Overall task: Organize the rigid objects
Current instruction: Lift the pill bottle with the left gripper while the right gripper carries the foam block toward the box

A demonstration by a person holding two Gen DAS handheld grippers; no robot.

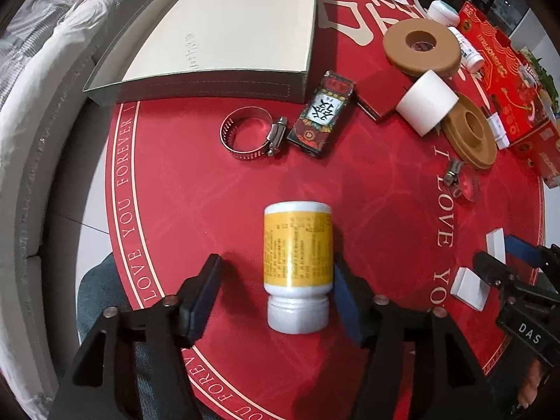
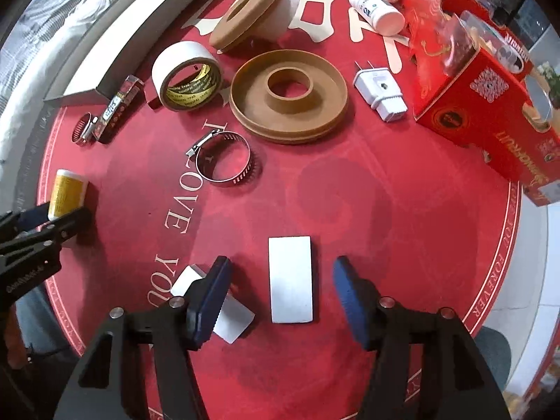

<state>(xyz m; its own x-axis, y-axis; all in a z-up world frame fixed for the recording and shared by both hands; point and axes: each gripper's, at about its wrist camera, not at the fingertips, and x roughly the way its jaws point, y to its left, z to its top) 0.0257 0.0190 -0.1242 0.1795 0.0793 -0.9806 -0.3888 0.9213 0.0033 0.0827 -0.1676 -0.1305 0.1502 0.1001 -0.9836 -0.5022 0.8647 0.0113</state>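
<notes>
Left gripper [image 1: 276, 287] stands open around the lying bottle [image 1: 297, 266]; right gripper [image 2: 281, 294] is open over the white block [image 2: 290, 279], lower centre.

Both views are evenly and fairly brightly lit from overhead, and colours are saturated on the red tabletop [image 2: 385, 189]. Shadows are soft and short: a faint dark patch lies right of the bottle [image 1: 297, 266], and dim blotches fall under the white card [image 2: 290, 280]. Small glints show on the hose clamp [image 1: 250, 133] and on the clear window of the red box [image 2: 483, 80]. Strong fisheye bending curves the tray [image 1: 224, 31] edges and the printed ring of letters, and black vignette fills the corners. The centre is sharp; label print stays readable, while the rims turn soft and smeared.
</notes>
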